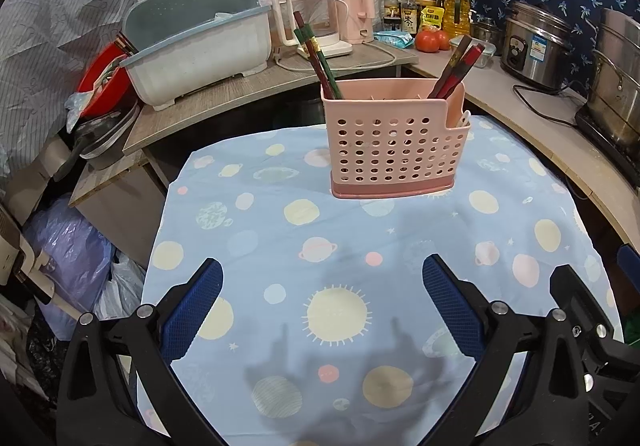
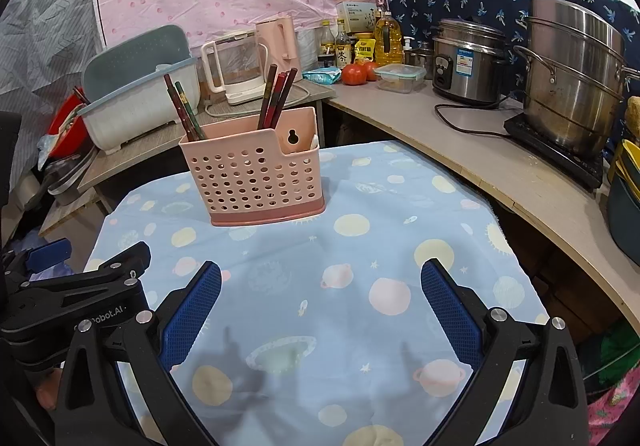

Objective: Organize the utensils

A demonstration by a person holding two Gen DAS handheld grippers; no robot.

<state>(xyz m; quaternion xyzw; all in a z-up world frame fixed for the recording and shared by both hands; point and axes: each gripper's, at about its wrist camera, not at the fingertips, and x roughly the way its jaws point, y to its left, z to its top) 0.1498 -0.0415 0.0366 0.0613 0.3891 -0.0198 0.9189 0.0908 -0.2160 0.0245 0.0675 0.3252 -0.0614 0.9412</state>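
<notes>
The left gripper and right gripper hang over the tablecloth with fingers spread wide, holding nothing. Ahead, well apart from both, a pink holder stands upright on the cloth, chopsticks leaning in its left and right ends.

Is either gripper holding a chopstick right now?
No: the left gripper and right gripper are both open and empty above the blue planet-print tablecloth, and the chopsticks stand in the pink perforated plastic holder.
</notes>
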